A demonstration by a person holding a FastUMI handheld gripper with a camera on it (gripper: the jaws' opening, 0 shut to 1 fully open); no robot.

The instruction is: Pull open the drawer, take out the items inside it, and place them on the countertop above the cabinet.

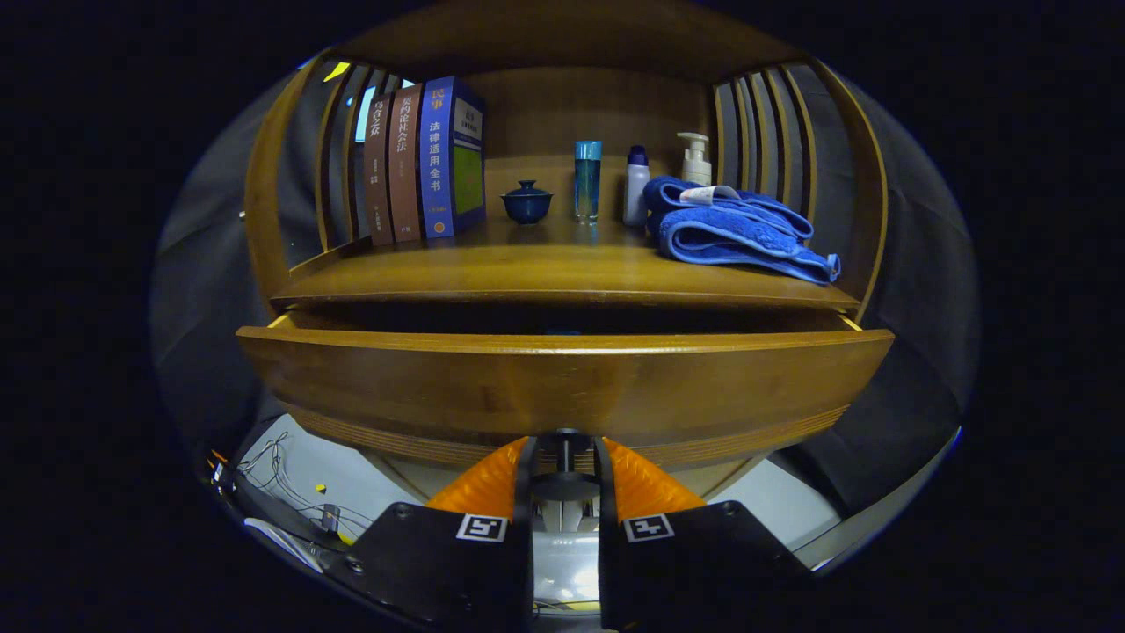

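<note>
With both fingers pinched tight on the little dark knob (563, 444), the tongs (563, 459) are clamped onto the wooden drawer (562, 382) right at the lower middle of its front panel. That drawer sits pulled partway out, with a dark gap showing just above its top edge, can't really make out what's inside. Beyond the drawer is the countertop (545, 268). Far ahead and off to the left, three books (422, 163) stand upright. Straight ahead there's a small blue lidded cup (526, 202), then a clear blue bottle (587, 180), a white bottle with a dark cap (635, 185) and a pump bottle (696, 158). A folded blue towel (738, 229) lies to the right, nearer than the bottles.
</note>
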